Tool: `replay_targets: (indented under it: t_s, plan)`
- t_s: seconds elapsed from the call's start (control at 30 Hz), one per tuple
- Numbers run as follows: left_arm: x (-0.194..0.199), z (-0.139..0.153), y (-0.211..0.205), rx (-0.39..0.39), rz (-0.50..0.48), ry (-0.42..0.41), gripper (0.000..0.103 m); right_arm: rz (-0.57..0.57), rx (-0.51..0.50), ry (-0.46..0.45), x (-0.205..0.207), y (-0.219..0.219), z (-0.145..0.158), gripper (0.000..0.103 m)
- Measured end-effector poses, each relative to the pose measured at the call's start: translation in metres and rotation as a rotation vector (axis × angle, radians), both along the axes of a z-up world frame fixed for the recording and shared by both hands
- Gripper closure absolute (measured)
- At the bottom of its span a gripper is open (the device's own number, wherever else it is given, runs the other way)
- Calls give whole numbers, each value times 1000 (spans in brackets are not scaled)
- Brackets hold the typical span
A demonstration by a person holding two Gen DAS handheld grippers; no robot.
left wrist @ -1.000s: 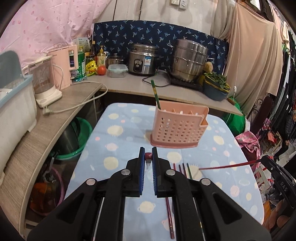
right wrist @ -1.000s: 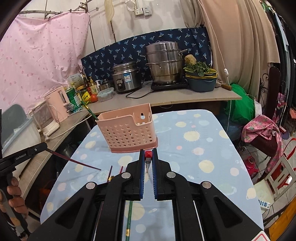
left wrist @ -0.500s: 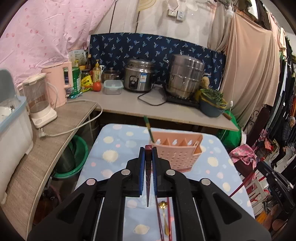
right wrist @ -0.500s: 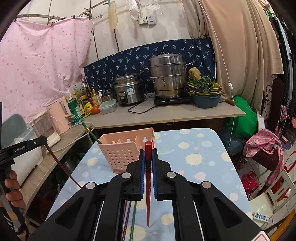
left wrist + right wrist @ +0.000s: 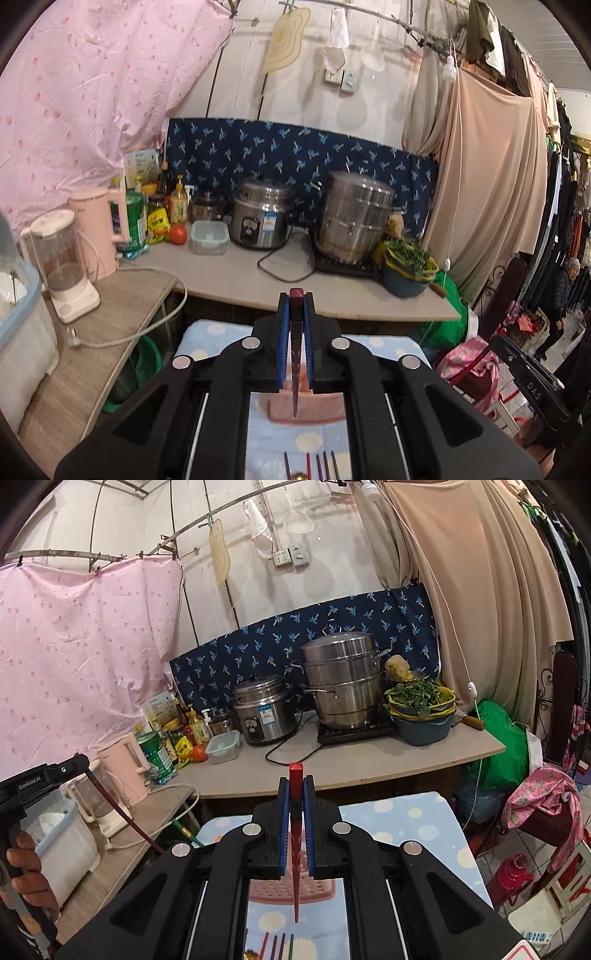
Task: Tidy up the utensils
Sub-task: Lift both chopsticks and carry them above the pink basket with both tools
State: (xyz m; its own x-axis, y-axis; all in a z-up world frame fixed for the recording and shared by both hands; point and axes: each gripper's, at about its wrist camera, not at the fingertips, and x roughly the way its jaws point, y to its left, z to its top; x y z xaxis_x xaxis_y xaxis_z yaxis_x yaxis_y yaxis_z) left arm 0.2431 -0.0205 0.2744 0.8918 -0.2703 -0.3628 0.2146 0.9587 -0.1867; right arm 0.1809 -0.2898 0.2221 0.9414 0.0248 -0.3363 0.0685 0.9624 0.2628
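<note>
Left wrist view: the left gripper [image 5: 295,343] clamps a dark red chopstick [image 5: 296,369], tip hanging over the pink basket [image 5: 306,410] on the tabletop [image 5: 218,332]. Right gripper [image 5: 295,823] pinches a bright red chopstick [image 5: 296,849] likewise. Loose chopsticks [image 5: 319,465], perhaps five, lie nearer.

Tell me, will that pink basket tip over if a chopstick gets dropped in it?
Probably not easily. The basket sits flat on a wider base on the table, which should steady it. It looks like thin, holey plastic, so it is likely light and may slide or wobble if poked from the side. The red chopstick in the right tool looks thin and stiff, so it should weigh little.
</note>
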Motion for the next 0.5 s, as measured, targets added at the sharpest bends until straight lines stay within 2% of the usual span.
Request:
replay_targets:
  t_s: [0.13,0.23,0.5]
  plan:
    - [23,12,-5,-4,13,-23,96,-11,-3,-14,28,-2,8,96]
    - [43,9,-12,4,21,-18,96,-15,-11,-15,50,-2,10,96]
    - [80,-33,-28,33,12,54,96,-3,-17,59,99,1,-25,96]
